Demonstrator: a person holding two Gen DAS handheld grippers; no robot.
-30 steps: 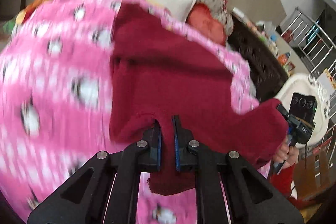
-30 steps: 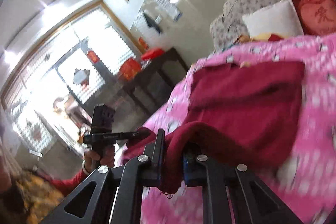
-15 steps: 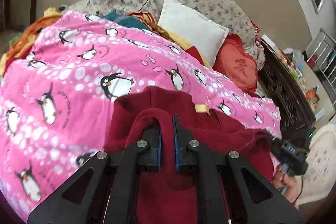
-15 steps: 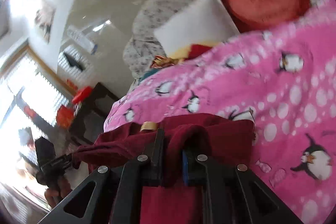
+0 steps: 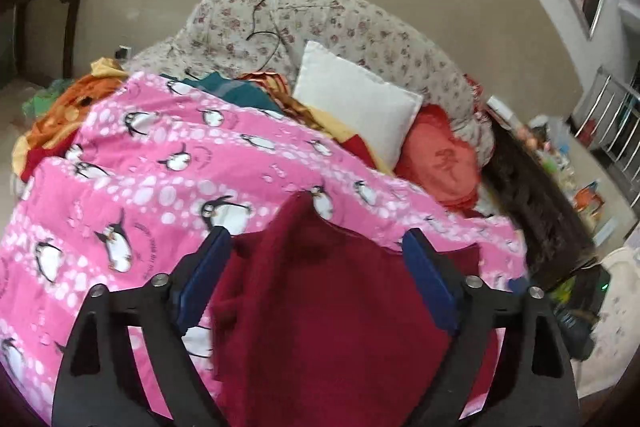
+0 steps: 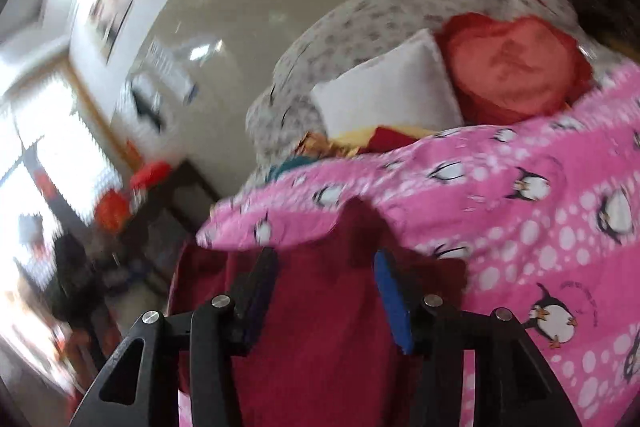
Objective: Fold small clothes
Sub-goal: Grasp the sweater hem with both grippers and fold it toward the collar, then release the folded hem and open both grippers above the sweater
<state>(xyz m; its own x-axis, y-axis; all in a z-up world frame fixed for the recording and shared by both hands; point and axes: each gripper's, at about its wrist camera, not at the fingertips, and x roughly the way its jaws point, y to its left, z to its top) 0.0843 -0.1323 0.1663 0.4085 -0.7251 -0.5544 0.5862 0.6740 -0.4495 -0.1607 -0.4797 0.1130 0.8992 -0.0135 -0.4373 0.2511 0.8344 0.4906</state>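
A dark red fleece garment (image 5: pixel 328 307) lies on a pink penguin-print blanket (image 5: pixel 160 167), one part folded over another. My left gripper (image 5: pixel 316 239) is open, its blue-padded fingers spread wide over the garment, holding nothing. In the right wrist view the same garment (image 6: pixel 320 339) lies below my right gripper (image 6: pixel 326 255), which is also open and empty over the cloth near the blanket's (image 6: pixel 520 211) edge. The right view is motion-blurred.
A white pillow (image 5: pixel 356 103), a red heart cushion (image 5: pixel 440 163) and a floral sofa back (image 5: pixel 360 27) sit beyond the blanket. Other clothes (image 5: pixel 72 103) are piled at the far left. A dark wooden cabinet (image 5: pixel 540 211) stands right of the sofa.
Both grippers carried the garment's edge over onto itself, then opened and let go. The garment now lies folded on the blanket and both grippers have pulled back slightly.
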